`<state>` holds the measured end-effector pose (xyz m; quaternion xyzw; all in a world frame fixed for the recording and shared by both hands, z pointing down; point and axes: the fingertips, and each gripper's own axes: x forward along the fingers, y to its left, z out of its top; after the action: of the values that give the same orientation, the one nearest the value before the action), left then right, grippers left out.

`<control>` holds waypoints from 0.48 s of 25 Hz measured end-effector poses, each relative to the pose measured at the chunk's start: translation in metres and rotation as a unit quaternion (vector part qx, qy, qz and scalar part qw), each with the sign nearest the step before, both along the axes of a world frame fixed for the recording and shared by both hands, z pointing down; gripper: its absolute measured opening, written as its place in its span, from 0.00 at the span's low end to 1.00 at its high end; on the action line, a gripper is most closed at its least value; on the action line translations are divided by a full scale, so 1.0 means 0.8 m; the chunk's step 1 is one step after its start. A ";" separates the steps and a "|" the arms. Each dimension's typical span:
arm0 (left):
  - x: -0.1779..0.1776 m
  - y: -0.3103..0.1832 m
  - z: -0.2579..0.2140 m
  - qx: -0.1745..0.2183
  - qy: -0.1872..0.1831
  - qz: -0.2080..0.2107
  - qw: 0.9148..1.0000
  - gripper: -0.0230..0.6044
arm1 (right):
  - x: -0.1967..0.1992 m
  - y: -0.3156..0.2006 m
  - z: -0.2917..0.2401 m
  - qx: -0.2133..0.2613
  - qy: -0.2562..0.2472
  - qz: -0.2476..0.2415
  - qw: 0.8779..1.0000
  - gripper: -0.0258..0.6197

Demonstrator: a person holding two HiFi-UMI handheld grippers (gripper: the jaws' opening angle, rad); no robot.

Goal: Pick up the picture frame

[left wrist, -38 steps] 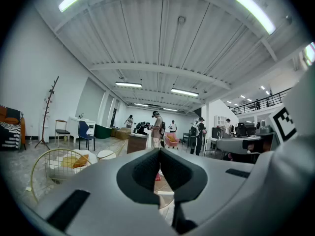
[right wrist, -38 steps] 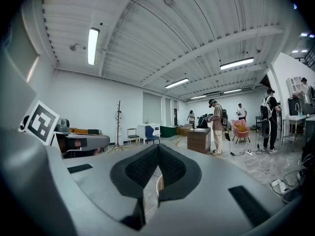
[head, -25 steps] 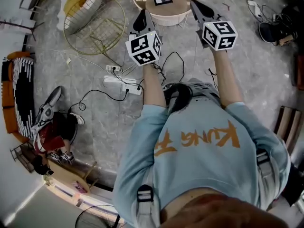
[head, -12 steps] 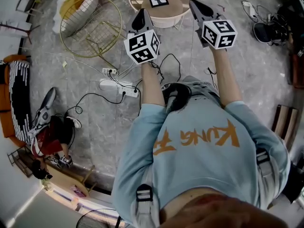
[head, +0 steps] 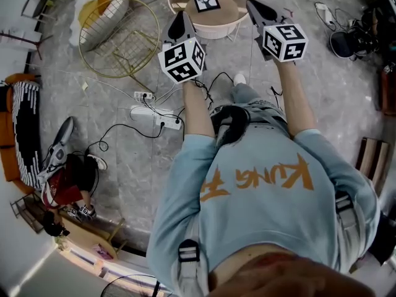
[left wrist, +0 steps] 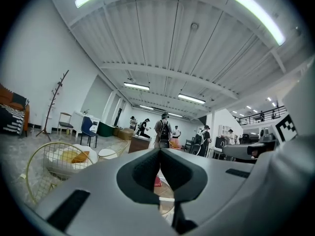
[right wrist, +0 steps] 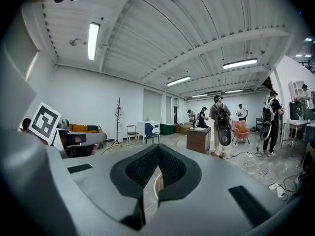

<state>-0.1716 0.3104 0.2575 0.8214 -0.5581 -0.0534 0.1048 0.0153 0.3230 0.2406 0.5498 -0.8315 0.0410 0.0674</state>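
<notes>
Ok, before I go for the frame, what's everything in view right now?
picture frame: one, black with a white deer print, lying on the round table
round table: one, wooden top, white base, ahead of both tongs
wire basket: one, gold, on the floor left of the table
cushioned chair: one, white with a yellow cushion, top left
power strips: two, white, on the floor, with black cables
sofa: one, orange, far left
people: several, standing across the hall
left tongs: shut, empty
right tongs: shut, empty
</notes>
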 end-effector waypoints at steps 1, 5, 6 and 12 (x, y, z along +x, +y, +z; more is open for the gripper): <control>-0.003 -0.002 -0.002 0.003 0.000 -0.004 1.000 0.07 | -0.002 -0.003 -0.001 0.002 0.001 -0.002 1.000 0.04; -0.009 -0.017 -0.003 0.007 0.003 -0.012 1.000 0.07 | -0.003 -0.019 -0.009 0.012 0.005 -0.011 1.000 0.04; -0.008 -0.021 -0.003 0.006 0.003 -0.013 1.000 0.07 | 0.002 -0.025 -0.010 0.014 0.003 -0.010 1.000 0.04; -0.007 -0.064 -0.004 0.006 0.002 -0.027 1.000 0.07 | 0.043 -0.077 -0.003 0.009 -0.026 0.011 1.000 0.04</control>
<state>-0.1768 0.2592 0.2543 0.8067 -0.5792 -0.0614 0.0999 0.0499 0.2616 0.2385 0.5580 -0.8274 0.0483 0.0405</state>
